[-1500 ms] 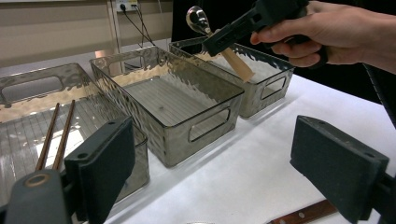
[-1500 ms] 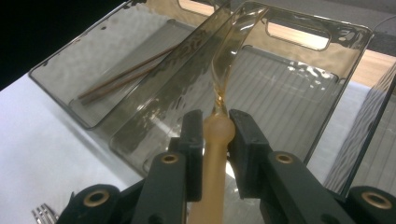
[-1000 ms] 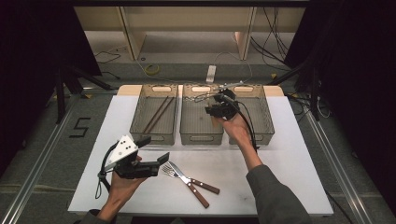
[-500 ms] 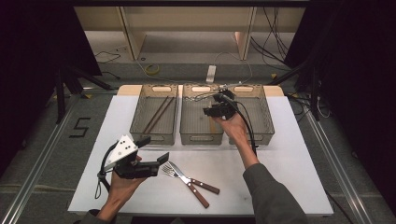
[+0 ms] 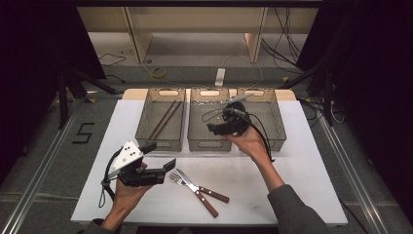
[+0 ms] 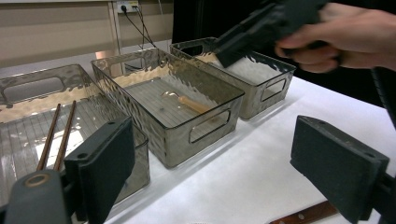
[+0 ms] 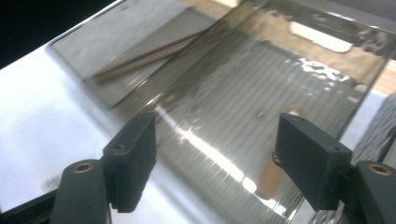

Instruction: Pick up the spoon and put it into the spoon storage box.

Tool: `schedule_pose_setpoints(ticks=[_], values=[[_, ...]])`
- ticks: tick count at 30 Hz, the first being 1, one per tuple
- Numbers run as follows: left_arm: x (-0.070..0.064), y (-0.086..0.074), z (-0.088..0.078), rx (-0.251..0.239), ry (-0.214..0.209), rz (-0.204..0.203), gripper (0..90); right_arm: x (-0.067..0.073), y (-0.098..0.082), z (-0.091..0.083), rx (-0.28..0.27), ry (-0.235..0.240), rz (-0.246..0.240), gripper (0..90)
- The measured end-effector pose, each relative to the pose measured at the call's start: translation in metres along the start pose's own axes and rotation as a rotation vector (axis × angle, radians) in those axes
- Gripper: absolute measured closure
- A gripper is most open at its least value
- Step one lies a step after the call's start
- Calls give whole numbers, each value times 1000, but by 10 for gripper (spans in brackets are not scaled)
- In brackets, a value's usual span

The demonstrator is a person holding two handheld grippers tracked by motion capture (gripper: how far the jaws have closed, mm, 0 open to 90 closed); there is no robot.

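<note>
My right gripper (image 5: 213, 127) hovers over the middle clear bin (image 5: 209, 145), near its wall to the right bin (image 5: 272, 122). Its jaws have just been opening and stand open with nothing between them (image 7: 215, 158). Below it in the middle bin lies a wooden-handled spoon (image 6: 187, 101), with its handle (image 7: 267, 179) by the right jaw. My left gripper (image 5: 160, 156) is held open and empty at the front left (image 6: 210, 163). A fork (image 5: 182, 179) and a knife (image 5: 207, 191) with wooden handles lie crossed on the white table just right of it.
The left bin (image 5: 160, 144) holds two brown chopsticks (image 5: 164, 119). All three bins stand side by side along the table's far edge. A cable trails from the right gripper over the right bin. White table surface (image 5: 302, 165) spreads in front of the bins.
The right gripper has drawn back a little toward the near side of the bins. The left gripper has stayed where it was.
</note>
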State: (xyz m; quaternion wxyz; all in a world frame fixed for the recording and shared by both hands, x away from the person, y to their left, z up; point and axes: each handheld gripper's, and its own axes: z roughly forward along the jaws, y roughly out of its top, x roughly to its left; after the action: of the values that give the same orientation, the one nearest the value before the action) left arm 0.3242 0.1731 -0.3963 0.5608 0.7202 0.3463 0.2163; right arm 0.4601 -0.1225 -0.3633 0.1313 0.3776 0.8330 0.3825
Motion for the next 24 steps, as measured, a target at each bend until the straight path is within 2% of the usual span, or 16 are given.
schedule_pose_setpoints(ticks=[3, 8, 20, 24], values=[[0, 0, 0, 2, 2, 2, 132, 14, -13, -10, 9, 20, -34, 265], [0, 0, 0, 0, 3, 1, 131, 34, -33, -21, 12, 57, -49, 225], [-1, 0, 0, -1, 2, 3, 131, 73, -60, -23, 71, 121, -114, 231], [-1, 0, 0, 2, 1, 6, 130, 77, -67, -21, 91, 141, -125, 231]])
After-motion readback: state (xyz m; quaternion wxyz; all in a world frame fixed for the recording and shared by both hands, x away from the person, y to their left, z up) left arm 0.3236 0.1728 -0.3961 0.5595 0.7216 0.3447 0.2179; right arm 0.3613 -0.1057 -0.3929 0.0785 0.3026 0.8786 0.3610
